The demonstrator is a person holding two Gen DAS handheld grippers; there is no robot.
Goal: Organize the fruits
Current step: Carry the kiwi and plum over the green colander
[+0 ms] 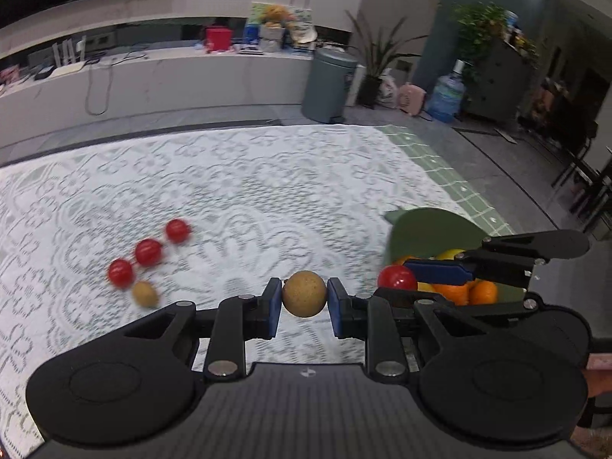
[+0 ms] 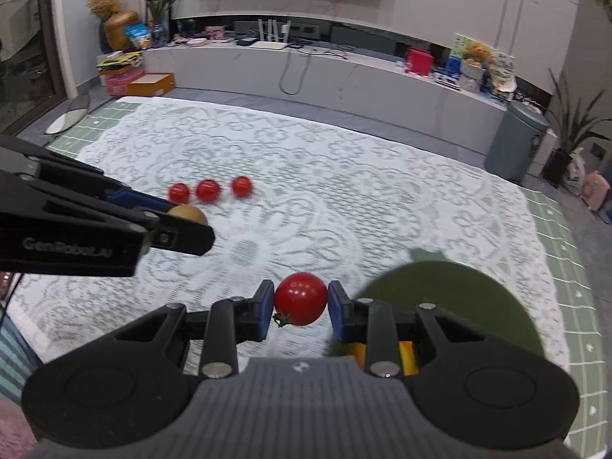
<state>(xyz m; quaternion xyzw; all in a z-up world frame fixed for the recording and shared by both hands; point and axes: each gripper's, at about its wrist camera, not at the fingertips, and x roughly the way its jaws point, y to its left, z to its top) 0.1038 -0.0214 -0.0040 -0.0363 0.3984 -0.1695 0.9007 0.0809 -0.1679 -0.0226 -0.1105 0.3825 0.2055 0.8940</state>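
Fruits are mid-sort on a white lace tablecloth [image 2: 344,176]. The left gripper [image 1: 305,298] is closed on a round tan fruit [image 1: 305,293], its blue pads pressed against the fruit's two sides so it hangs clear above the cloth. The right gripper [image 2: 301,305] pinches a red cherry tomato [image 2: 301,303] the same way, with the little green stem showing at the lower left. Both fruits seem to be gripped across their widest part, which would keep such small round things from squirting out.

Three more cherry tomatoes [image 2: 207,190] lie in a short row toward the cloth's left side as the right wrist camera sees it, with a second tan fruit [image 1: 144,293] just beside the row's near end. They sit well apart from the dark green bowl [image 2: 459,287], which stands near the cloth's right edge, where a green checked cloth [image 2: 566,267] shows from under the lace. The bowl already holds oranges [image 1: 468,291] and something yellow, partly hidden by the right gripper's arms. In the left wrist view the held tomato hangs by the bowl's rim, so that bowl is probably where the fruits are being gathered. Each gripper carries one fruit, so the likely next step is to drop them in.
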